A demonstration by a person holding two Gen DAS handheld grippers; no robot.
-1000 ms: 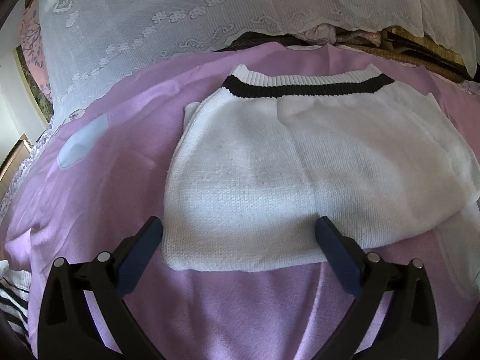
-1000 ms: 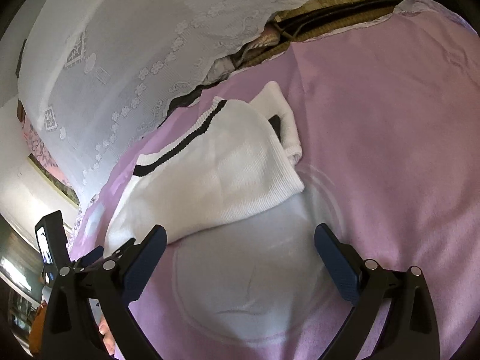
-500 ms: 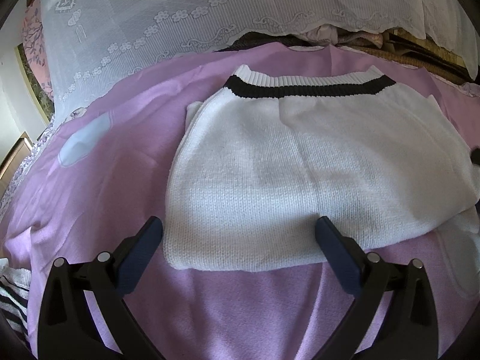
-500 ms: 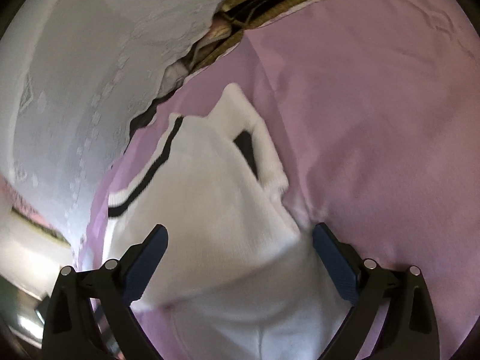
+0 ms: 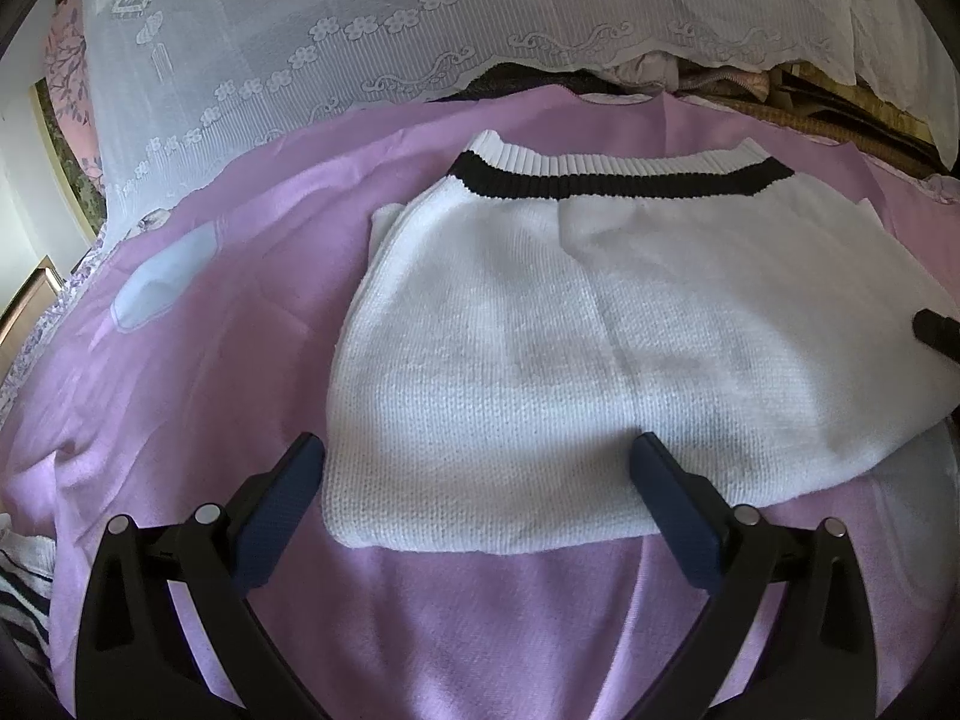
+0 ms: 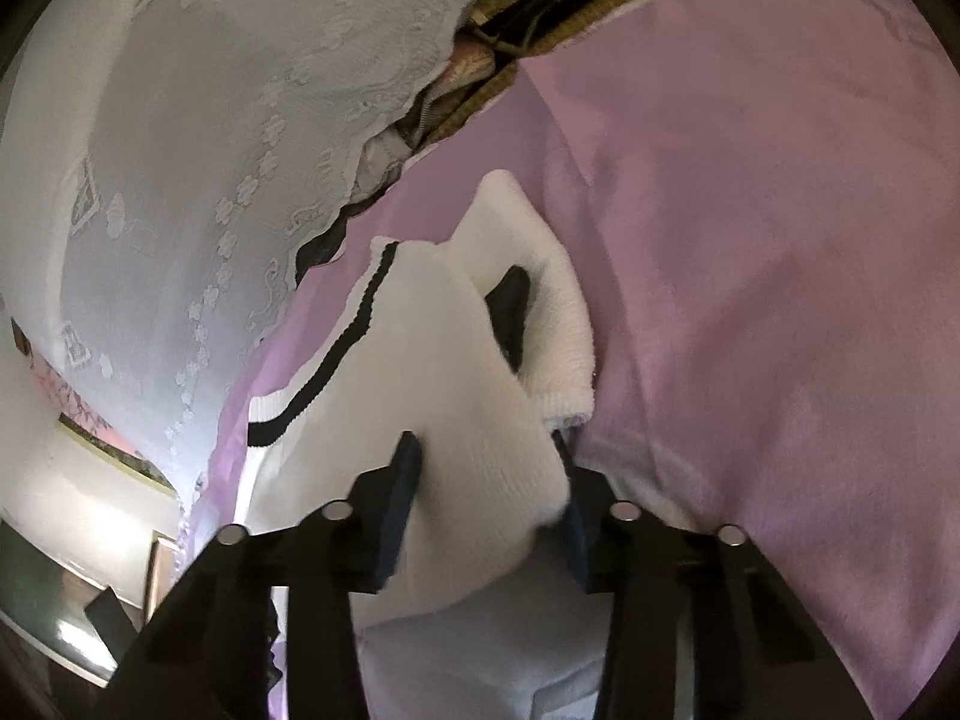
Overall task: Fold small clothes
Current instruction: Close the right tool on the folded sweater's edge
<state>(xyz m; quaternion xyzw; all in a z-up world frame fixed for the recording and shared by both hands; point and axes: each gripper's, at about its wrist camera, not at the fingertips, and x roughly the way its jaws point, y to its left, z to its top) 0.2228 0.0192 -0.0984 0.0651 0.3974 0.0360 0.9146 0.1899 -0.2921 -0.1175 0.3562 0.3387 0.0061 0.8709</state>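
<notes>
**Right gripper pinches the sweater's corner; left gripper waits open**

Right gripper (image 6: pixel 489 480) has just been closing its jaws, and the near corner of the white knitted sweater (image 6: pixel 456 420) is bunched between its dark blue pads (image 6: pixel 403 480), which press into the knit from both sides. Past that corner, in the right wrist view, a sleeve with a ribbed cuff (image 6: pixel 552 324) lies folded over the body of the garment, a dark patch showing under it. A black stripe (image 6: pixel 336 360) runs along the ribbed hem on the far edge.

Left gripper (image 5: pixel 477 480) hovers over the sweater's near edge with its jaws spread wide and nothing between them; its pads (image 5: pixel 282 498) sit apart from the fabric, one on each side of the lower edge. From this view the sweater (image 5: pixel 600 348) lies mostly flat on the lilac bedspread (image 5: pixel 180 396), its black-striped hem farthest away. At the right edge of that picture a dark tip of the other gripper (image 5: pixel 939 330) rests at the sweater's side.

A pale blue patch (image 5: pixel 162 282) marks the bedspread to the left. Behind, a white lace cover (image 5: pixel 420 24) drapes over a pile of things.
</notes>
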